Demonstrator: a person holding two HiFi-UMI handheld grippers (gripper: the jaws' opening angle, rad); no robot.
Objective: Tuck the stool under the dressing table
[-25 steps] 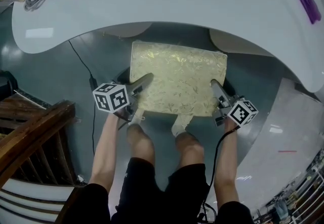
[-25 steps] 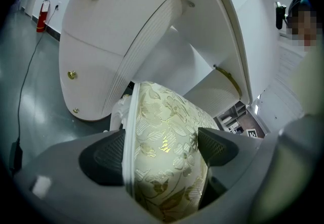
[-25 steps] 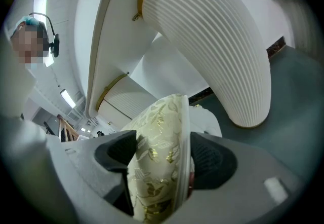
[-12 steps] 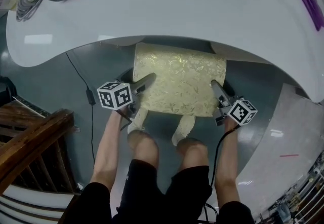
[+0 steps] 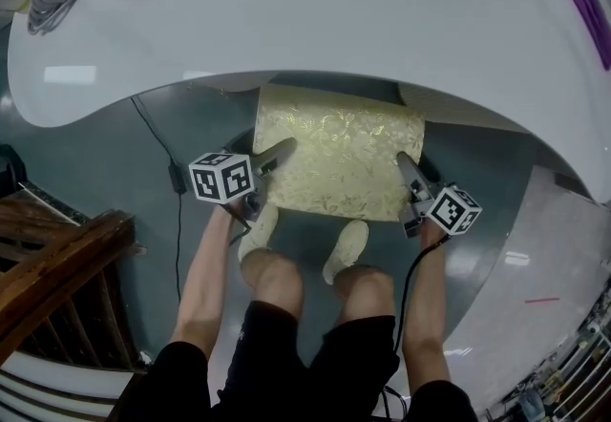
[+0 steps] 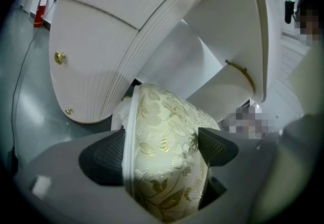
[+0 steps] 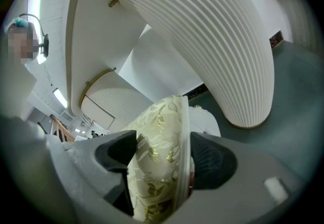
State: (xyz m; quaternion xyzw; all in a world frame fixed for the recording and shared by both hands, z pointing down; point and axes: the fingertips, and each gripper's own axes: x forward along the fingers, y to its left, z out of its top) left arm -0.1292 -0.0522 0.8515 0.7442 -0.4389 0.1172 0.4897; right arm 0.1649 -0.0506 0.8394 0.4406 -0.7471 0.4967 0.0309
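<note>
Both forearms stretch forward and down, one at each side of the stool [image 5: 339,158]; the left gripper [image 5: 275,153] is clamped on the cushion's left edge, the right gripper [image 5: 405,166] on its right edge, with fabric pinched between each pair of jaws; the seat is a rectangular cushion of pale gold floral brocade with white piping; its far edge lies beneath the curved near rim of the white dressing table [image 5: 315,19], its near part out over the grey floor [image 5: 105,162].

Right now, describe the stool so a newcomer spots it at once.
A white table curves across the top of the head view. In its knee gap stands the stool, gripped at each side by the left gripper and right gripper. It alone has a cream-and-gold floral cushion.
</note>
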